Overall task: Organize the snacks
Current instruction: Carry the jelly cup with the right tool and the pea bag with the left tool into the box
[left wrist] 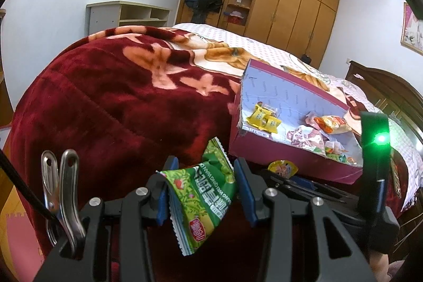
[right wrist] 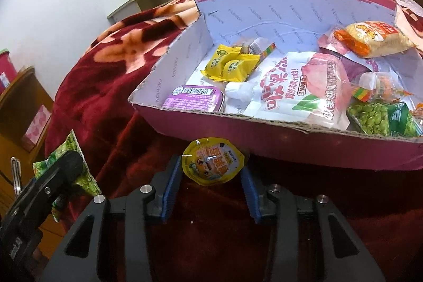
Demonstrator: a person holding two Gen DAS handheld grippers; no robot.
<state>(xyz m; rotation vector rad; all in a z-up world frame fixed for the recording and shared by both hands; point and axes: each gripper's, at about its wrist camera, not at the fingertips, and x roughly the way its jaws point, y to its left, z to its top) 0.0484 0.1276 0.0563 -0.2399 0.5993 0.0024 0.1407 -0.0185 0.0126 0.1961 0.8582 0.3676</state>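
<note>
My left gripper (left wrist: 205, 173) is shut on a green pea snack packet (left wrist: 203, 192) and holds it above the red blanket, left of the box. My right gripper (right wrist: 211, 173) is shut on a round yellow jelly cup (right wrist: 211, 161) just in front of the pink cardboard box (right wrist: 264, 144). The box also shows in the left wrist view (left wrist: 290, 157). It holds yellow candies (right wrist: 227, 65), a white peach pouch (right wrist: 298, 89), a purple tin (right wrist: 193, 97), an orange packet (right wrist: 372, 38) and a green pea packet (right wrist: 380, 118). The left gripper with its packet shows at the right wrist view's left edge (right wrist: 66, 171).
A dark red floral blanket (left wrist: 119, 97) covers the bed under the box. A wooden bedside cabinet (right wrist: 21, 110) stands to the left. A wooden headboard (left wrist: 383, 89) is at the right. Wardrobes (left wrist: 290, 4) and a white shelf (left wrist: 124, 15) stand far behind.
</note>
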